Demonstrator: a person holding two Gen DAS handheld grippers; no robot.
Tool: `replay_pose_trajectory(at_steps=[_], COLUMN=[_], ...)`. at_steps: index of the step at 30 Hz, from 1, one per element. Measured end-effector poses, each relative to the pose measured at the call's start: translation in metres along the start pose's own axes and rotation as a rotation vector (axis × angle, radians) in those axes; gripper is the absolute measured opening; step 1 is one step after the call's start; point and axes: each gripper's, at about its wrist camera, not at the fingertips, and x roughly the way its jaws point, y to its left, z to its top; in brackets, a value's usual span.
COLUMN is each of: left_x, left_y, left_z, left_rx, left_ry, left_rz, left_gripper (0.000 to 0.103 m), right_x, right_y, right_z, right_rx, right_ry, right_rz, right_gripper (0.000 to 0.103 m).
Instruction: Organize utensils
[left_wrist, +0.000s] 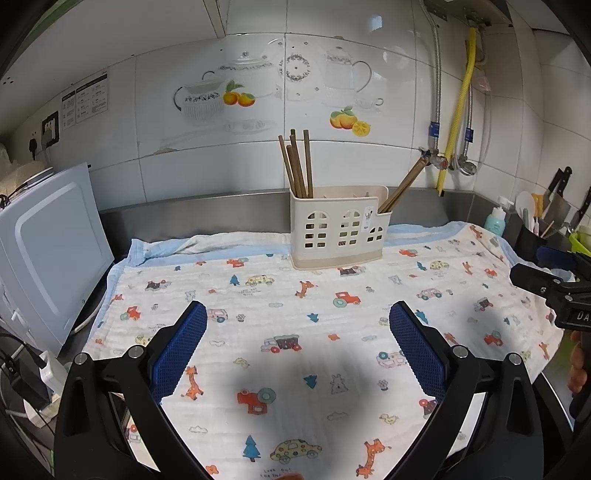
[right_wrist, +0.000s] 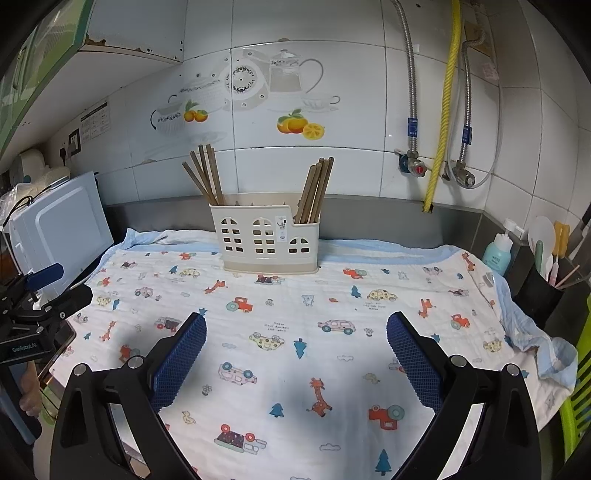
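A cream plastic utensil holder (left_wrist: 338, 226) (right_wrist: 266, 242) stands at the back of a patterned cloth (left_wrist: 314, 347) (right_wrist: 295, 332). Brown chopsticks (left_wrist: 297, 162) (right_wrist: 205, 173) stick up from its left compartment. A second bunch of chopsticks (left_wrist: 402, 186) (right_wrist: 316, 190) leans out of its right compartment. My left gripper (left_wrist: 297, 317) hovers open over the cloth, nothing between its blue pads. My right gripper (right_wrist: 296, 328) is also open and empty, and its black body shows at the right edge of the left wrist view (left_wrist: 546, 286).
A white appliance (left_wrist: 48, 251) (right_wrist: 62, 229) stands at the left edge of the counter. At the right are a teal bottle (right_wrist: 496, 253), a black cup of utensils (right_wrist: 543, 291) and knives (left_wrist: 559, 199). Pipes and valves (right_wrist: 436, 110) run down the tiled wall.
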Motion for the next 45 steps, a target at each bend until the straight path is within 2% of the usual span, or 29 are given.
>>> replay_pose_trajectory(at_steps=[45], left_x=[0.005], left_y=[-0.012], left_z=[-0.005], left_rx=[0.011], left_ry=[0.026], left_rz=[-0.008], left_gripper=[0.098], right_x=[0.006], right_y=[-0.002], right_z=[-0.005], right_rx=[0.008], right_ry=[0.021], right_rz=[0.013], right_gripper=[0.095])
